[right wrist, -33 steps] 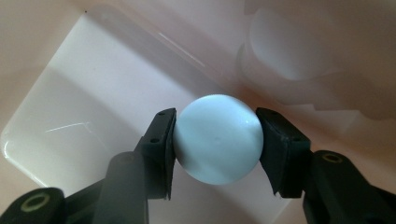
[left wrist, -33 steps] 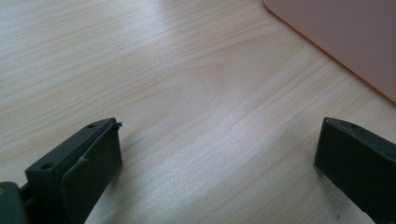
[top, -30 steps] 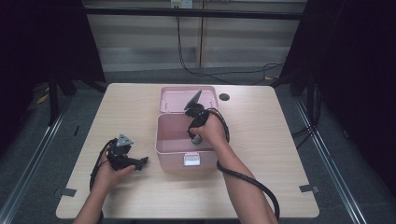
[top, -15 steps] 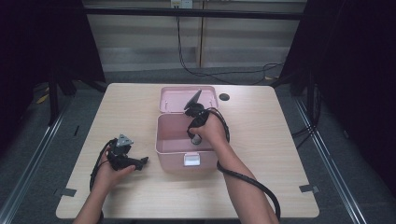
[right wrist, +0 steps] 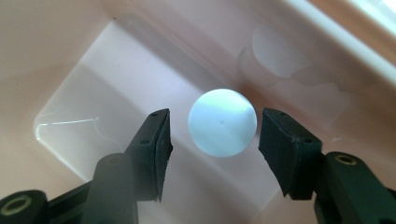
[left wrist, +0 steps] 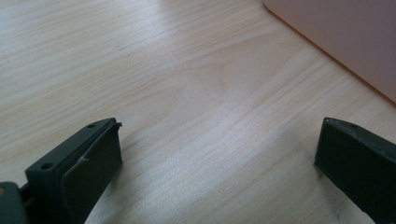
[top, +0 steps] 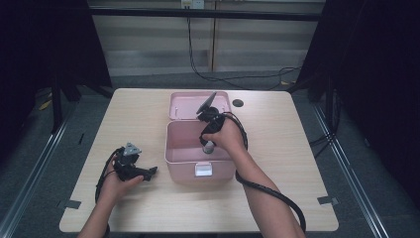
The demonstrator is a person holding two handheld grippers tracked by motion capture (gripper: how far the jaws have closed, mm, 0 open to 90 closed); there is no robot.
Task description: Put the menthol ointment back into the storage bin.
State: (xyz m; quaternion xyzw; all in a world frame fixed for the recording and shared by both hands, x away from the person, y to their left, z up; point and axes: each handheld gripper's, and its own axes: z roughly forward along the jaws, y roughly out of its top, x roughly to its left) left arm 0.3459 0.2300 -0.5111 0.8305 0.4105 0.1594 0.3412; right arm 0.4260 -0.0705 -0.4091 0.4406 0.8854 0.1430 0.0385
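I've got the right gripper (right wrist: 212, 135) inside the pink box (top: 181, 148), jaws just been opening, white ball (right wrist: 222, 122) loose between them; left gripper (left wrist: 219, 163) open on the table (left wrist: 187, 93)

I see the ball (right wrist: 222, 122) inside the box (top: 183, 153) mid-table (top: 297, 148) — lid (top: 185, 104) behind, left gripper (top: 148, 172) to its left.

Both bare forearms are showing no sleeves. The left black two-jaw gripper (top: 151, 171) is wearing a grey three-cornered plate; the right black gripper (right wrist: 214, 135) is trailing a thick black cable, its blocky jaws showing small screw holes.
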